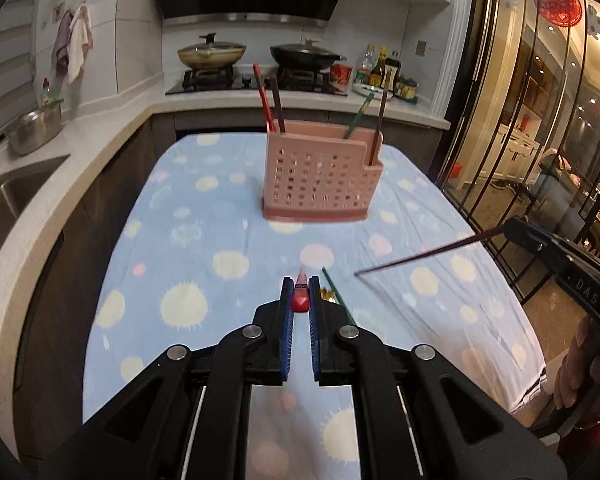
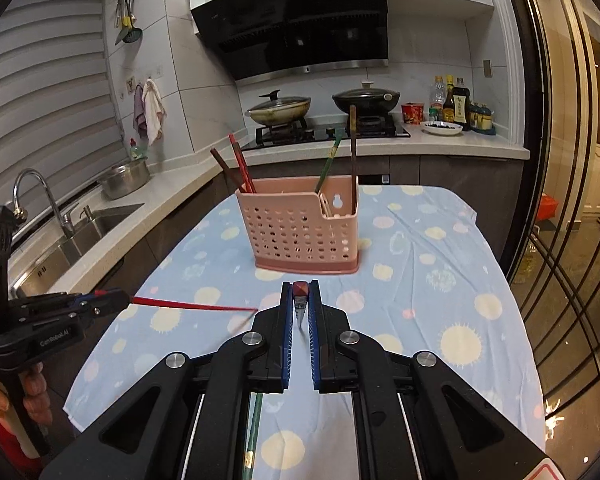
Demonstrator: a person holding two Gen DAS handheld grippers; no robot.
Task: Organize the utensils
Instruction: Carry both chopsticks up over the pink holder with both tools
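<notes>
Lettering "CenRobot.AI", seemingly, on left hand-held gripper

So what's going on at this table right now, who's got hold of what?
A person is sorting chopsticks into the pink perforated plastic holder on the blue dotted tablecloth. The left tongs are shut on a red chopstick, and the right tongs are shut on a dark brown chopstick; both are held above the cloth, short of the holder. Four chopsticks already stand in the holder. One green chopstick is still lying on the cloth.
</notes>
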